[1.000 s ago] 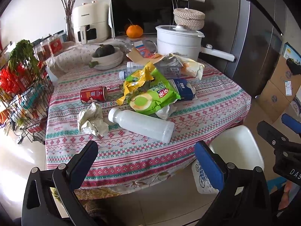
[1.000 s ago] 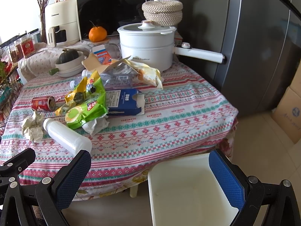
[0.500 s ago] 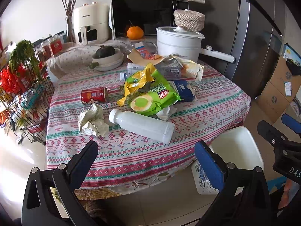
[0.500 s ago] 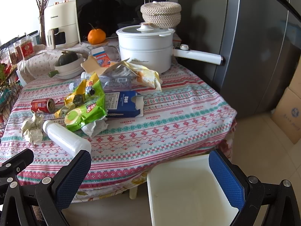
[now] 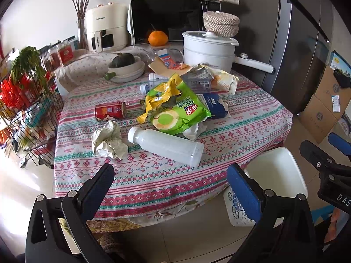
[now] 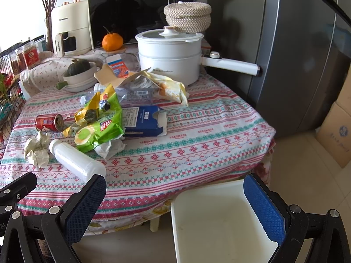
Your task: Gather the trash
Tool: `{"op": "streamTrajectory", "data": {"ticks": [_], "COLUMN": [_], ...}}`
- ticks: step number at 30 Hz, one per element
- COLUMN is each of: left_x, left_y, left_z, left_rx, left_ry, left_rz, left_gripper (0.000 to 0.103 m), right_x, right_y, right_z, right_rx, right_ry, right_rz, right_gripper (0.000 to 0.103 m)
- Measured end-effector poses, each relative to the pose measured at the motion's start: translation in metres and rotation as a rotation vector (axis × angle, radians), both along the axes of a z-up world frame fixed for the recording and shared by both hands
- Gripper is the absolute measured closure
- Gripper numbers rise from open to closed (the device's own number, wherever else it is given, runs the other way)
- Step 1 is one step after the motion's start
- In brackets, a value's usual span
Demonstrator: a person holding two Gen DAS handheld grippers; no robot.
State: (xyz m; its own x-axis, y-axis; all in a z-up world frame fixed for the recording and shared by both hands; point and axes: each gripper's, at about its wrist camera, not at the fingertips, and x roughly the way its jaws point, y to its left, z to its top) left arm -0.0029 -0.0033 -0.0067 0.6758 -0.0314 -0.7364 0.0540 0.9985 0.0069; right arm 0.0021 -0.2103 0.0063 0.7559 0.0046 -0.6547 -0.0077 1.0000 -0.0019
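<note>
White bottle (image 5: 166, 144), one red can (image 5: 110, 111)

one can (image 5: 110, 111), one milky bottle (image 5: 166, 144), two clear bottles (image 5: 146, 88), one paper wad (image 5: 108, 140), one bin (image 6: 219, 221).

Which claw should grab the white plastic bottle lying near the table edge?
Probably left. The white plastic bottle lies almost centred ahead of the open left claw. From the right claw, also open, the bottle sits far off to its left, and the white bin lies straight ahead.
</note>
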Motion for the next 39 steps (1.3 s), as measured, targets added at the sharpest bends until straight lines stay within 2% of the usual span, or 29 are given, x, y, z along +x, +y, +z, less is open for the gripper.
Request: {"op": "streamTrajectory", "data": {"ticks": [31, 34, 36, 39], "left_x": [0.000, 0.006, 0.013, 0.029], "left_y": [0.006, 0.009, 0.015, 0.031], "left_z": [0.001, 0.001, 0.001, 0.004], "left_rx": [-0.002, 0.032, 0.054, 0.000], "left_ry": [-0.006, -0.004, 0.013, 0.074], "left_rz": [0.008, -0.003, -0.024, -0.055], "left_gripper": [0.000, 0.000, 0.000, 0.000], "right_x": [0.000, 0.002, 0.005, 0.014], "right_y": [-0.002, -0.001, 0.001, 0.010], "right_z": [-0.002, -0.004, -0.004, 0.000], "right_rx": [-0.012, -0.017, -0.018, -0.046], "right_ry": [0.003, 0.015, 0.032, 0.067], "right_rz": [-0.005, 0.003, 0.016, 0.063], "right_gripper": [0.000, 0.000, 0.000, 0.000]}}
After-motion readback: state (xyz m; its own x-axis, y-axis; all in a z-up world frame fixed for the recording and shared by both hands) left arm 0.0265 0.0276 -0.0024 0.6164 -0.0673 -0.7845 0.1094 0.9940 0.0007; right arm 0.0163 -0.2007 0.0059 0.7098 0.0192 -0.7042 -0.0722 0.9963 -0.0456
